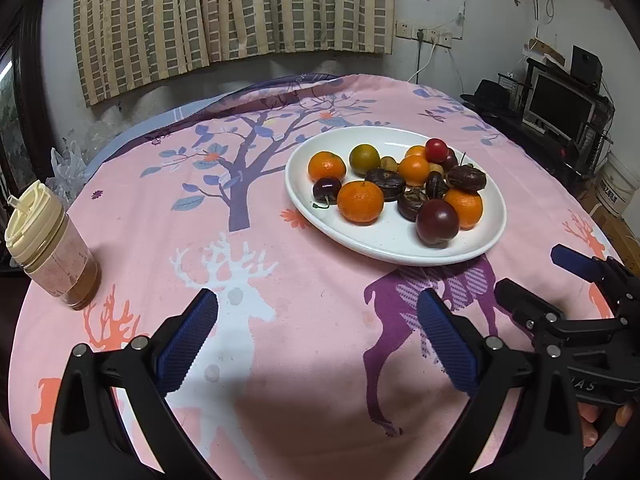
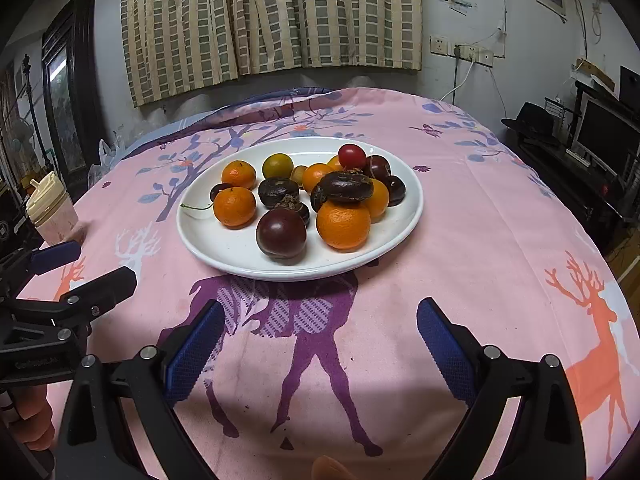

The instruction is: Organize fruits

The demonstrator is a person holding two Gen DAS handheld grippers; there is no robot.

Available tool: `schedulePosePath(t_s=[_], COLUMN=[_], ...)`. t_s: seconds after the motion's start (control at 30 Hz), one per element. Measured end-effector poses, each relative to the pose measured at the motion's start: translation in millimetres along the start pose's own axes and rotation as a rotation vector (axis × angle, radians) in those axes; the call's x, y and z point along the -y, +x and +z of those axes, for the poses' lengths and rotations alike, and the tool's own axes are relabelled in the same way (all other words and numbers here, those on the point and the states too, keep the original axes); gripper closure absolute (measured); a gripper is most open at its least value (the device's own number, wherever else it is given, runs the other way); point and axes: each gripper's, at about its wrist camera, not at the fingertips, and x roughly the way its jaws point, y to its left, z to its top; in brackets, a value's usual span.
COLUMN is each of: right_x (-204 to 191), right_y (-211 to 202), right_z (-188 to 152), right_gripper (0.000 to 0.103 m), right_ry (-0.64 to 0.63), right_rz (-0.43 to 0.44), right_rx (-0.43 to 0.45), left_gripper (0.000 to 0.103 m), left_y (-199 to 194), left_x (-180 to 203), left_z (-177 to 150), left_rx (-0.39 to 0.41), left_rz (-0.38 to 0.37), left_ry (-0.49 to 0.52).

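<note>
The left gripper [image 1: 316,344] is held low over the pink deer-print tablecloth [image 1: 312,272] with its blue-padded fingers [image 1: 186,340] spread wide apart and nothing between them. The right gripper [image 2: 320,344] is held likewise, its fingers [image 2: 444,344] wide apart and empty, just beside the left one.

The white oval plate [image 2: 224,248] of fruit is set straight ahead of the right gripper's fingers, beyond their tips; from the left gripper it is seen ahead and off past the right finger. On the plate several mandarins [image 2: 343,224] are piled with dark, wrinkled fruits [image 2: 347,187] whose kind cannot be told. A dark purple plum [image 2: 281,233] lies at the near rim, touching the nearest mandarin. A greenish citrus [image 2: 277,165] sits toward the far side, and a small red round fruit [image 2: 352,156] is perched on top at the back. A dark cherry [image 1: 326,190] with its stem is seen at the plate's left edge.

A lidded tumbler [image 1: 52,248] stands well outside the left gripper's left finger, apart from the plate.
</note>
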Motion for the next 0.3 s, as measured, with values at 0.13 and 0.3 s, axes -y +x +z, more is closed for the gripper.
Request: schedulePosePath(t_s=[0.13, 0.3], right_x=[0.0, -0.3], right_y=[0.0, -0.2], right_z=[-0.1, 0.0], right_gripper=[0.005, 0.005], right_ry=[0.000, 0.000], right_rz=[0.000, -0.001], right_rx=[0.000, 0.000], left_gripper=[0.005, 0.005], left_y=[-0.5, -0.7], left_x=[1.4, 1.1], left_z=[0.4, 0.2], left_rx=[0.000, 0.001], left_rz=[-0.001, 0.001], left_ry=[0.002, -0.001])
